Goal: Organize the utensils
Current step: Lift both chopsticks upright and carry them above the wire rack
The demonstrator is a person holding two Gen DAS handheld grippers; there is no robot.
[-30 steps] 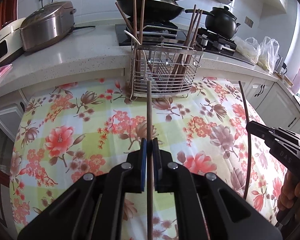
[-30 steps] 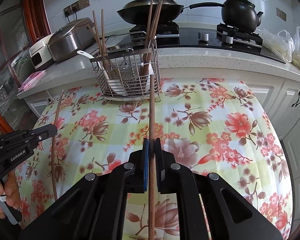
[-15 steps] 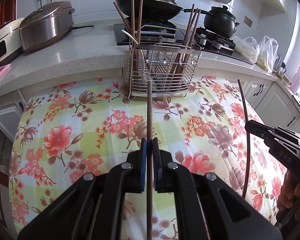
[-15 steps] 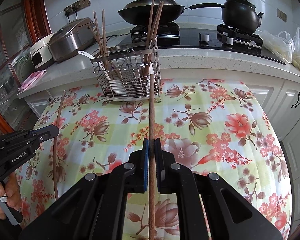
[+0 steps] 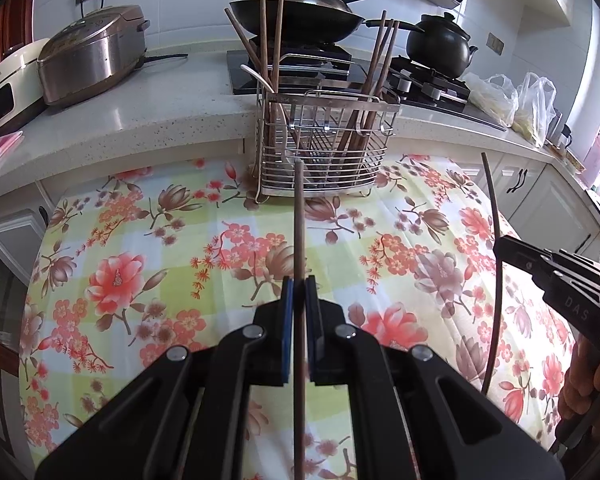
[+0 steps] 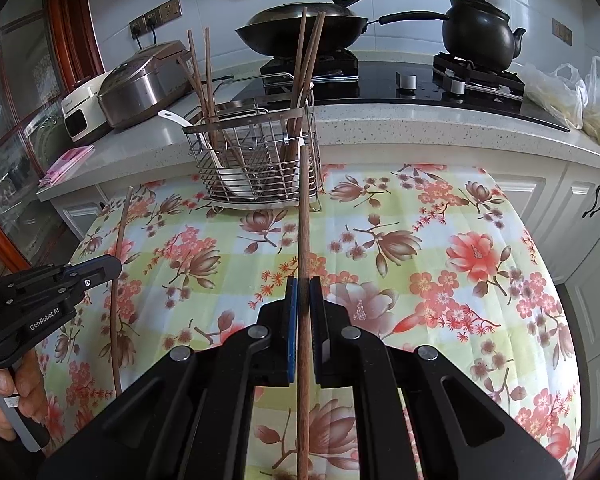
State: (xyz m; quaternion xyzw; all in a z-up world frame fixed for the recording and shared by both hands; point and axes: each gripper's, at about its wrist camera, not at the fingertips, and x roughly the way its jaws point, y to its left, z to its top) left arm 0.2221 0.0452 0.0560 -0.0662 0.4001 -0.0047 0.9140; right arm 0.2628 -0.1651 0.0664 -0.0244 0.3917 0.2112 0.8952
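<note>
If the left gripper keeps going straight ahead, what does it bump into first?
Probably the wire utensil rack. The left gripper is shut on a wooden chopstick whose tip points at the rack's front, so the tip would likely touch first. Depth is hard to judge.

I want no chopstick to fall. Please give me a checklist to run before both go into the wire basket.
1. Left gripper jaws shut on left chopstick: ok.
2. Right gripper jaws shut on right chopstick: ok.
3. Wire basket upright on the flowered tablecloth: ok.
4. Free room among the chopsticks already in the basket: cannot tell.
5. Both tips above the basket rim: not ok, they point at its side.
6. The two grippers apart from each other: ok.
</note>
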